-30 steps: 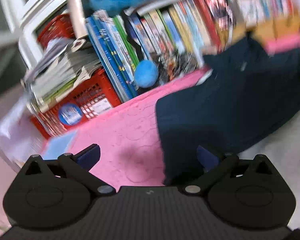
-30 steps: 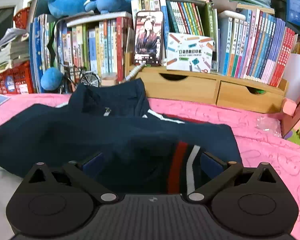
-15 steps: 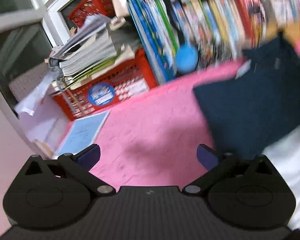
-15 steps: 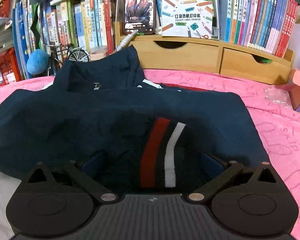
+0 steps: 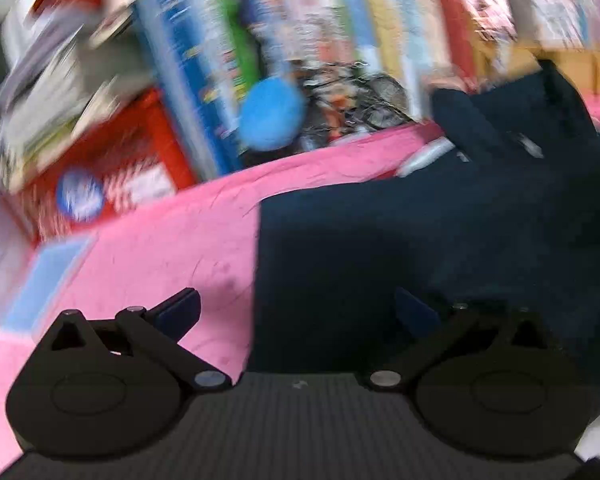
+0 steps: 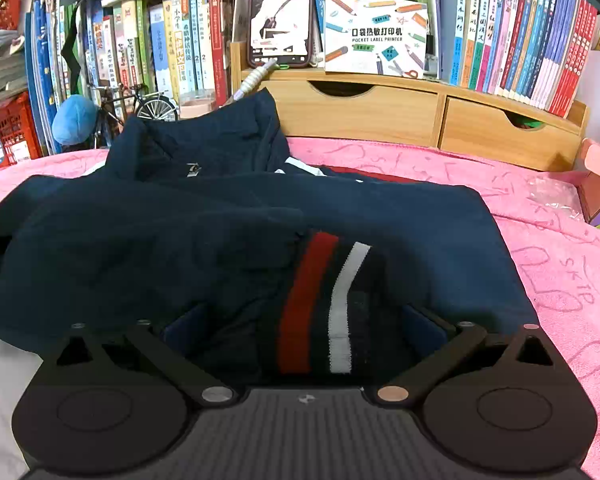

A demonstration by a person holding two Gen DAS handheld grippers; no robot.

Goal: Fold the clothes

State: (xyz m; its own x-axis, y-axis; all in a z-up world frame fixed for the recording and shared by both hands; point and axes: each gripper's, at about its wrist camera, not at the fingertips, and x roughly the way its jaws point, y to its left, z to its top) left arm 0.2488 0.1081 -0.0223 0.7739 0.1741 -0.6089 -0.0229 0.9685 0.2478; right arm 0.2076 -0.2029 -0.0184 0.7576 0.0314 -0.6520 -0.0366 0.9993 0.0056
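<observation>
Right tongs nearer the work: striped cuff dead ahead at 12 o'clock.

I see the navy jacket [image 6: 228, 216] flat on the pink blanket [image 6: 560, 264], long axis 9-to-3, collar at 12. Right gripper [image 6: 304, 324] is spread wide, the striped cuff [image 6: 324, 300] between its fingers, nothing pinched. Left gripper [image 5: 296, 310] is also spread and empty, straddling the jacket's left edge [image 5: 256, 280]; cloth runs toward 2 o'clock. Left view is blurred.
</observation>
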